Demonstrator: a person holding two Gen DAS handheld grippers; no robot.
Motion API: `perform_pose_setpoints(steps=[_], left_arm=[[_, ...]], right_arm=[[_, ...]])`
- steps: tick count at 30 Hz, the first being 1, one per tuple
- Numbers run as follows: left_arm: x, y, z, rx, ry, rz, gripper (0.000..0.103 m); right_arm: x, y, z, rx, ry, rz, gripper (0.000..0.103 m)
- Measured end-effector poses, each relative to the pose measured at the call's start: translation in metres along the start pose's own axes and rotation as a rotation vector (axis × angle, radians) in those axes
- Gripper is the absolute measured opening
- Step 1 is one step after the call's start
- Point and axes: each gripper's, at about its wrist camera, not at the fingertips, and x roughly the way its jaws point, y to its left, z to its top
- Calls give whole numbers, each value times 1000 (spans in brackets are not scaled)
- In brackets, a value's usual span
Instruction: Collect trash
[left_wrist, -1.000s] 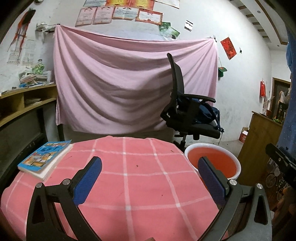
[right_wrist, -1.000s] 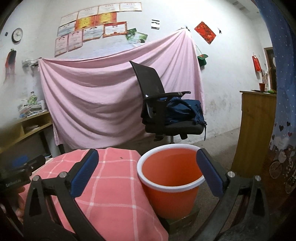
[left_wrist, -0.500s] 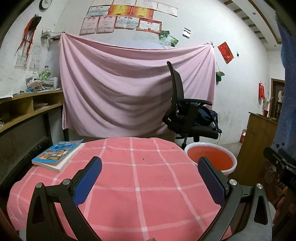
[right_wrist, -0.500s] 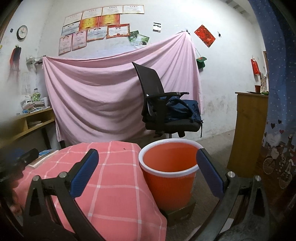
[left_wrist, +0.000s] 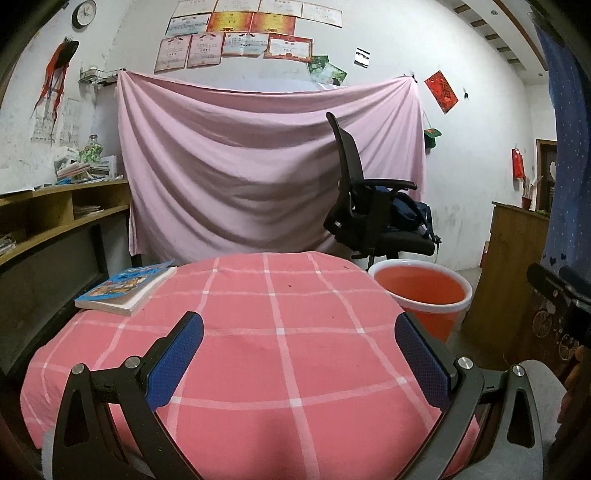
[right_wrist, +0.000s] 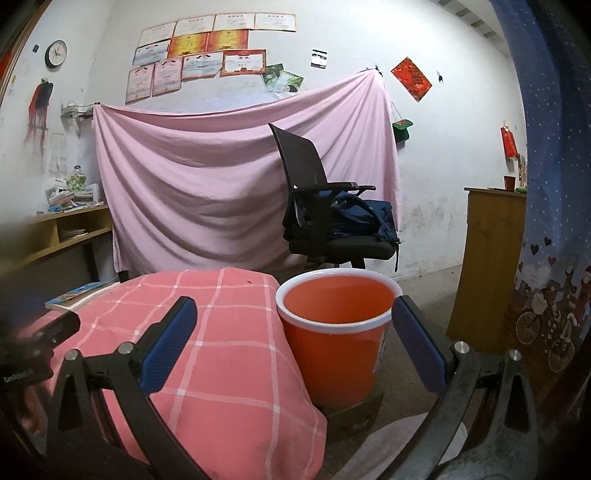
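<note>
Hovering spread and empty, left claw (left_wrist: 299, 334) over tablecloth (left_wrist: 258, 332), right claw (right_wrist: 295, 319) by bucket (right_wrist: 334, 332).

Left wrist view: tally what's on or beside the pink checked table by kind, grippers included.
Book: 1
Orange bucket: 1
Office chair: 1
Backpack on the chair: 1
Open grippers: 2, left gripper and right gripper
Trash pieces on the tablecloth: 0
Total: 6
</note>
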Motion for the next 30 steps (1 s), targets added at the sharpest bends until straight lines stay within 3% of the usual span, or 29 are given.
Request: perform_pose_setpoints(steps=[14,30], left_arm=[[8,0,-11,4,0,17,102],[5,-3,-13,7,-14,20,102]], right_arm=[[17,0,-21,-8,64,47,103],[17,5,-22,-15,67,64,103]])
